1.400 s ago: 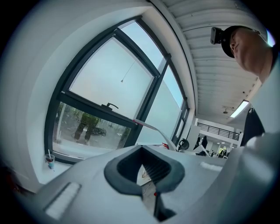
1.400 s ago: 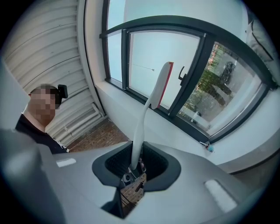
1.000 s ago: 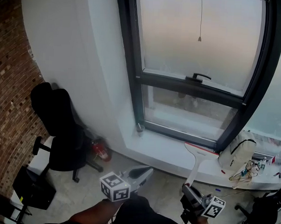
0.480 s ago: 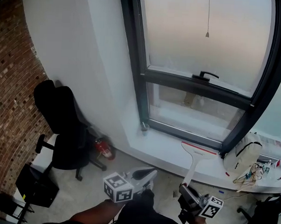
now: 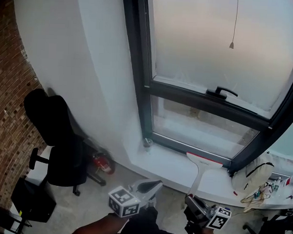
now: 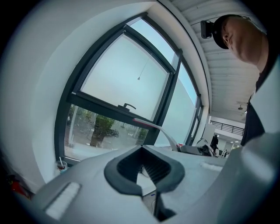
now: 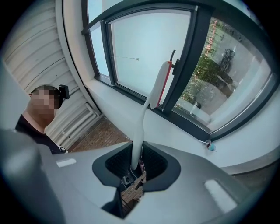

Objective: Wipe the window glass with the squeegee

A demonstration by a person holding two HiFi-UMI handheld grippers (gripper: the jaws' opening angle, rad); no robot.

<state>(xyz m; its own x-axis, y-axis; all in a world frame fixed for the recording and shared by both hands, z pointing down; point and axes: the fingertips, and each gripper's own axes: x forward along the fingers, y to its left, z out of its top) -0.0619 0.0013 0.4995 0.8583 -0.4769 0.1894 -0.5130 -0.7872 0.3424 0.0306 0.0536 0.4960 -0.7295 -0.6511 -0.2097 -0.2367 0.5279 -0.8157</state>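
Right hand-held gripper (image 5: 193,202) sits low, below the window sill (image 5: 166,157), and its jaws are clamped on the white handle of the squeegee (image 5: 199,170). The right gripper view confirms it: the handle drops straight between the dark pads (image 7: 114,162) of that hand-held gripper (image 7: 133,168), and the squeegee (image 7: 149,98) curves up from there towards the window. Its wide head, with a red strip along the top edge, is level with the bottom rail of the window frame (image 5: 139,65), near the lower right corner of the small lower pane. Whether the head actually meets the glass, I can't tell.

Left hand-held gripper (image 5: 152,188) hangs below the sill too, left of the squeegee. Its own view shows the jaws (image 6: 146,168) only narrowly apart with nothing between them, pointed up at the window glass (image 6: 127,74). The squeegee (image 6: 154,126) crosses that view just below the black window handle (image 6: 127,106).

The big upper pane of window glass (image 5: 208,39) is frosted, and a pull cord (image 5: 232,44) dangles in front of it, above the window handle (image 5: 222,91). A small cup (image 5: 146,142) stands on the sill at the frame's lower left corner. Left of the window, against the white wall, there's a black office chair (image 5: 58,144) with a red fire extinguisher (image 5: 102,161) beside it.
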